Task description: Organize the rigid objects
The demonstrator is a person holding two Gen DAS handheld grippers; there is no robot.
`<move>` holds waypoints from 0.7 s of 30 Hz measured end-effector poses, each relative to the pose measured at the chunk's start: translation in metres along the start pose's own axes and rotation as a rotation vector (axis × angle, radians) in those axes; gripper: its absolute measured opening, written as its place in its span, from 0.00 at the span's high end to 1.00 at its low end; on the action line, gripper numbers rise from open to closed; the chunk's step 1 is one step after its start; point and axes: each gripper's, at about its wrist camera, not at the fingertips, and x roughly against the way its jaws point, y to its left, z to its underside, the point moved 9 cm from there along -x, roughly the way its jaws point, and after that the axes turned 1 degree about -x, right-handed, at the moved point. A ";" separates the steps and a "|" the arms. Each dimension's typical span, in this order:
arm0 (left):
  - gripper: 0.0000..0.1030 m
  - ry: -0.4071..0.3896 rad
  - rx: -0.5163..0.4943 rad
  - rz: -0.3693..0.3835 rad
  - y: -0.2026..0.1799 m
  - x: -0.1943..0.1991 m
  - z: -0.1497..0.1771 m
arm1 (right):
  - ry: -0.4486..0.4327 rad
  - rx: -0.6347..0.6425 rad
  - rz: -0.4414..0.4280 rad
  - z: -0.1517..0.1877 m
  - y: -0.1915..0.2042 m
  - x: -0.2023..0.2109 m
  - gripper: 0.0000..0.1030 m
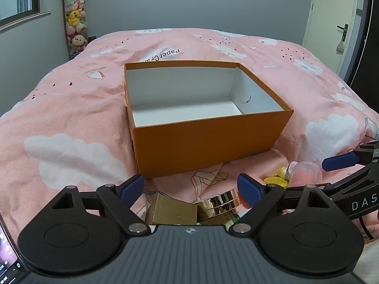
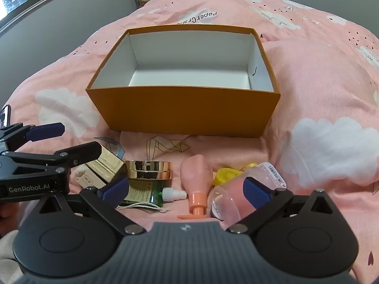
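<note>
Both tongs, left (image 1: 190,187) and right (image 2: 186,189), gape wide, holding nothing. Box (image 2: 184,112) sits empty at 12 o'clock; gold jar (image 2: 148,170) nearest. Best straddle it squarely, close gently, lift clear over the rim.

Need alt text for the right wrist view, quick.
An open orange box, inside bare, sits on a pink bedspread. Before it lie a gold jar, pink pump bottle and other toiletries; the right tool hovers open above them.
</note>
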 end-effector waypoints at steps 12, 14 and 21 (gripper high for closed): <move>0.00 0.007 -0.007 -0.010 -0.001 -0.002 0.004 | 0.007 -0.019 0.003 0.003 -0.004 -0.001 0.02; 0.00 0.009 -0.002 -0.012 -0.001 -0.001 0.005 | 0.006 -0.020 0.005 0.003 -0.005 -0.001 0.02; 0.00 0.017 -0.002 -0.014 0.000 -0.002 0.004 | 0.011 -0.012 0.007 0.003 -0.002 0.001 0.02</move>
